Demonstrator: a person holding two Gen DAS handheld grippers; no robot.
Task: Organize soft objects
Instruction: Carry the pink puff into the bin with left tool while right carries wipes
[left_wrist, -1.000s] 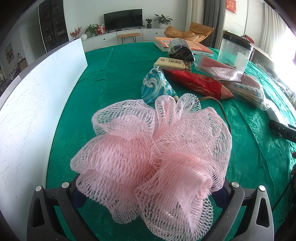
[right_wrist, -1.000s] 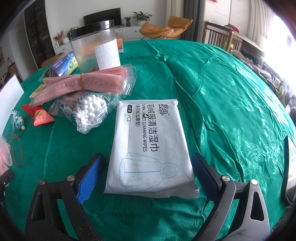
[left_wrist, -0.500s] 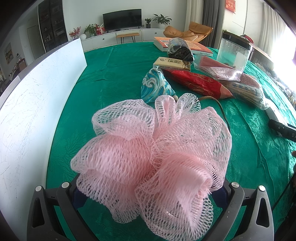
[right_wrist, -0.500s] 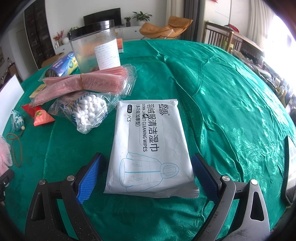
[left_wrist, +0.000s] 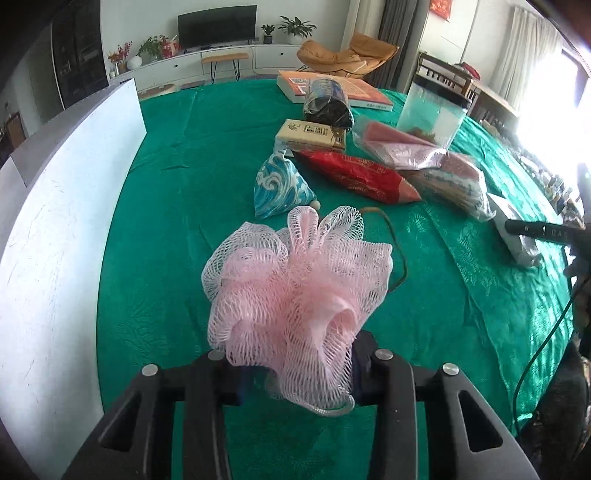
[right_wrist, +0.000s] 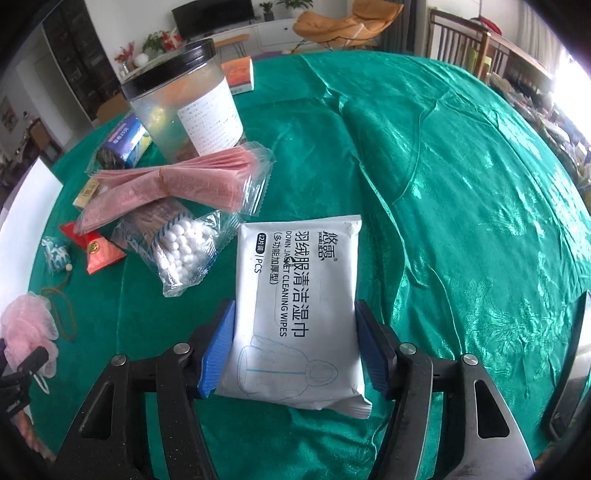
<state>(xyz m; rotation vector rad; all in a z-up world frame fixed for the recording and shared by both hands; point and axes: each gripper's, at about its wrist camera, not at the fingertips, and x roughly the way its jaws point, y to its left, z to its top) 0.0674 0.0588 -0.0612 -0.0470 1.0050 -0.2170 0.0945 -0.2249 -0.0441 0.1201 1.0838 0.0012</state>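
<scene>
Pink mesh fills your left view: the bath pouf is pinched at its base in your left gripper, jaws pressed in on the netting so the pads are mostly hidden under it. It sits over the green-clothed surface, toward the near edge, with the white board along the left edge. Just beyond the pouf lies a blue wave-patterned pouch, and past that a red packet, a cream box and a clear jar toward the far edge.

Your right gripper has its blue pads pressed against both long sides of the white wipes pack, jaws pinching it; you cannot tell from this view whether the pack rests on the cloth or is just clear of it. To its left are a bag of cotton balls, a wrapped pink bundle and the black-lidded jar. The pouf shows at the left edge of this view too.
</scene>
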